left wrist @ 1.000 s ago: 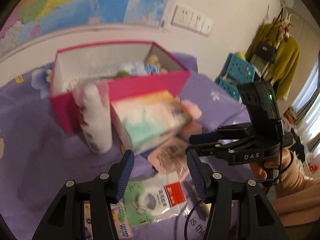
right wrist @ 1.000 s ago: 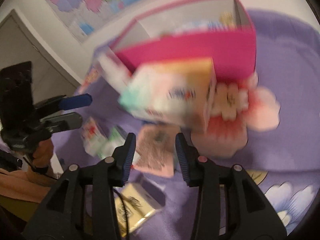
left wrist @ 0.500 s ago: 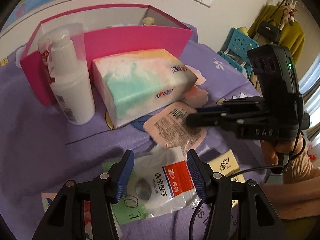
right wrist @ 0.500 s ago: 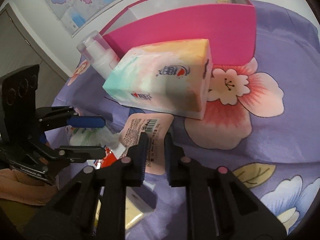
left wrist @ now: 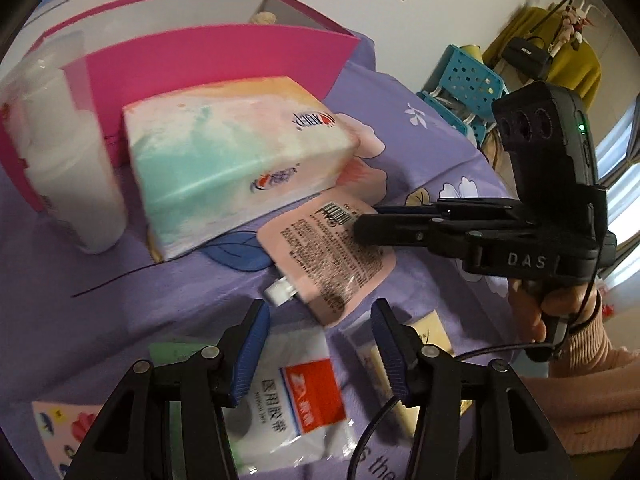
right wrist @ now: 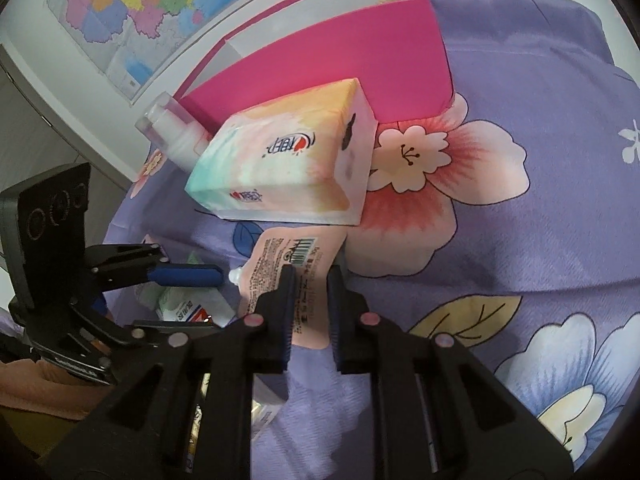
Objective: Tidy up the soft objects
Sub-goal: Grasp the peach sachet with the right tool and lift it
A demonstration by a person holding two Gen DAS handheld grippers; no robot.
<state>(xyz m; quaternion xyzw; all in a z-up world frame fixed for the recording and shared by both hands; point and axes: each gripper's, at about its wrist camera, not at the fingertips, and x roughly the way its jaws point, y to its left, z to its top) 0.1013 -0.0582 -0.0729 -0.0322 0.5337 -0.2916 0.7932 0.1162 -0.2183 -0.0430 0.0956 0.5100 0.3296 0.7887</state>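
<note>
A pink flat pouch (left wrist: 328, 256) with a barcode and a white cap lies on the purple flowered bedspread (right wrist: 540, 80), in front of a pastel tissue pack (left wrist: 228, 164). My right gripper (right wrist: 310, 270) has its fingers narrowed around the pouch's (right wrist: 296, 264) edge; from the left wrist view it (left wrist: 360, 224) sits over the pouch's barcode end. My left gripper (left wrist: 318, 308) is open just before the pouch's cap. Below it lies a white medical tape packet (left wrist: 296, 396). A pink box (left wrist: 224, 60) stands behind.
A white pump bottle (left wrist: 64, 168) stands left of the tissue pack against the box. A yellow flat packet (left wrist: 424, 340) lies by my left gripper's right finger. Blue baskets (left wrist: 468, 84) and hanging clothes are at the far right. A map hangs on the wall (right wrist: 132, 12).
My right gripper has moved onto the pink pouch and narrowed around it. My left gripper has moved forward, closer to the pouch and tissue pack.
</note>
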